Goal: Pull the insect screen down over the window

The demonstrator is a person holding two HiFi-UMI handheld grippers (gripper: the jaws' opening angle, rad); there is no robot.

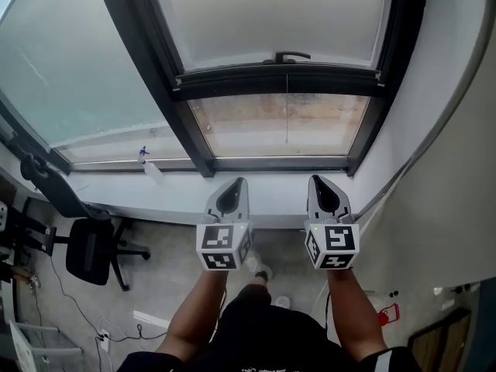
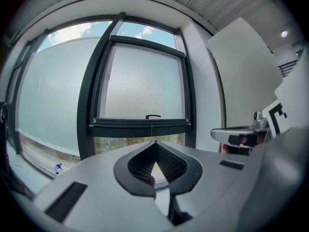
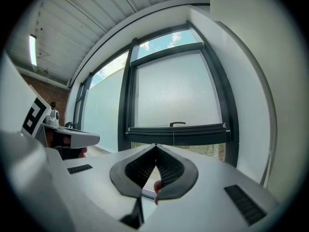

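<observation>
Most of the right-hand window opening is already covered by the insect screen, whose dark bottom bar hangs level a little above the lower frame, leaving one strip of clear glass bare beneath it. A small black handle sits on top of the bar near its middle, and a thin pull cord drops from the bar across the bare strip. Both tools are held side by side in front of the sill, well apart from the screen: the left gripper and the right gripper each have their jaws clenched together on nothing, pointing roughly level at the window. The step in hand looks like the approach for the last pull. To do it well, one gripper should spread its jaws before it reaches the handle, close firmly across it, and draw straight down along the side tracks so the bar stays level and does not jam; the cord is thin and could slip from the pads. Further out, a small blue-topped bottle lies on the sill under the frosted left pane, and an office chair stands on the floor below.
</observation>
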